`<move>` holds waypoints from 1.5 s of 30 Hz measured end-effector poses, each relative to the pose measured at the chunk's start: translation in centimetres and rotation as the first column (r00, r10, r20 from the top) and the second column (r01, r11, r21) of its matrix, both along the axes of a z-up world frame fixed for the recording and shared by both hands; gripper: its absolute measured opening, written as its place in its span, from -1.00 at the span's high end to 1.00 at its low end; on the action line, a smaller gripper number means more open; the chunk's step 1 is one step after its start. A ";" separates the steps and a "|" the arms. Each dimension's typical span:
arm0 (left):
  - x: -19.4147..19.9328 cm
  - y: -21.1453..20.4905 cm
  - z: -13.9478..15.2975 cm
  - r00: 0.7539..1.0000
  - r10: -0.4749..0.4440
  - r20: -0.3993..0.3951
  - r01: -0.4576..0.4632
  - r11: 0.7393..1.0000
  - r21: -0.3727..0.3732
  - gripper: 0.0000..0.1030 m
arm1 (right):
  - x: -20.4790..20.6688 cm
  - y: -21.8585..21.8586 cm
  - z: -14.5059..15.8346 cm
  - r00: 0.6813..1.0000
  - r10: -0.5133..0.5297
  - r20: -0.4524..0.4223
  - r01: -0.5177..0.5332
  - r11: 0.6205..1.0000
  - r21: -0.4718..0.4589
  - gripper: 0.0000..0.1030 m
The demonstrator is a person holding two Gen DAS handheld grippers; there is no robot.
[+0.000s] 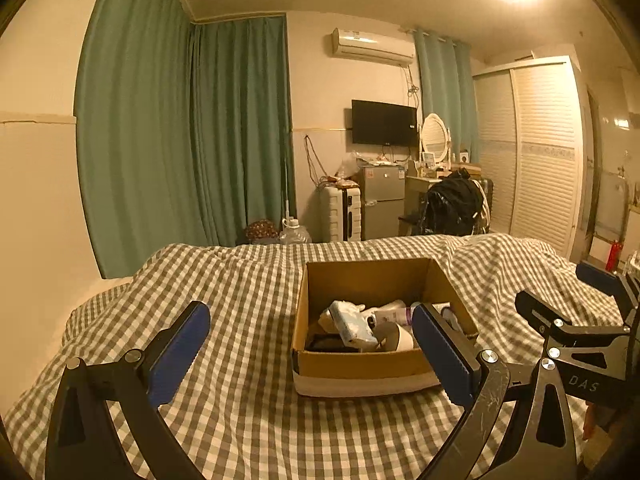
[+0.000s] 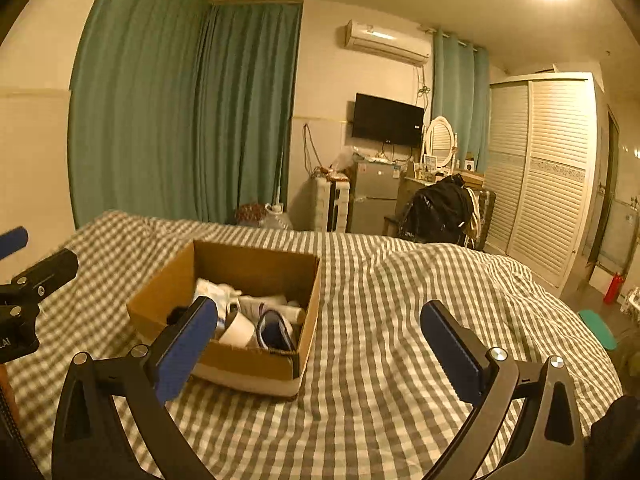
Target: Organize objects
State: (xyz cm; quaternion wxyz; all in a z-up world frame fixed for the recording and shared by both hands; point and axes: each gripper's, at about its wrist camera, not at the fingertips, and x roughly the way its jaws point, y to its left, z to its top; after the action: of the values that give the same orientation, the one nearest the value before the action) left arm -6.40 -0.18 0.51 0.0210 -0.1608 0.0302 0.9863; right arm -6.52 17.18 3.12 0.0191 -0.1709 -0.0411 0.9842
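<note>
An open cardboard box [image 1: 360, 364] sits on the checked bed cover [image 1: 240, 420]. It holds several items: a tissue pack [image 1: 352, 322], a white cup [image 1: 400, 340], tubes and a dark object. My left gripper [image 1: 312, 344] is open and empty, just in front of the box, its right finger overlapping the box's right corner. In the right wrist view the box [image 2: 240, 364] lies left of centre with a white cup [image 2: 240, 330] and a blue-edged item [image 2: 276, 330] inside. My right gripper [image 2: 320, 344] is open and empty, its left finger at the box's near wall.
The bed cover [image 2: 400, 360] bulges into a fold at the right [image 2: 460, 280]. Beyond the bed stand green curtains [image 1: 180, 140], a small fridge [image 1: 380, 200], a suitcase [image 1: 344, 212], a chair with a black bag [image 1: 452, 204] and a white wardrobe [image 1: 536, 152].
</note>
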 end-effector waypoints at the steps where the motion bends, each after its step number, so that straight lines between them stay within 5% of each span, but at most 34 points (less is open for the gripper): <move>1: -0.1 0.0 -0.1 1.000 0.003 0.005 -0.003 1.000 0.000 -1.00 | 0.0 -0.2 -0.1 1.000 0.005 0.000 -0.005 1.000 0.002 -0.98; 45: -1.1 -0.2 -1.3 0.997 -0.009 0.082 0.008 1.000 0.017 -1.00 | -0.1 0.3 -0.6 0.999 0.005 0.033 -0.004 1.000 -0.028 -0.98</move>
State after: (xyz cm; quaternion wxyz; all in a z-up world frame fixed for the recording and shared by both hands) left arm -7.48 -0.34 -0.79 0.0277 -0.2008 0.0216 0.9790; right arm -6.60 17.50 2.51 0.0139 -0.1876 -0.0282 0.9817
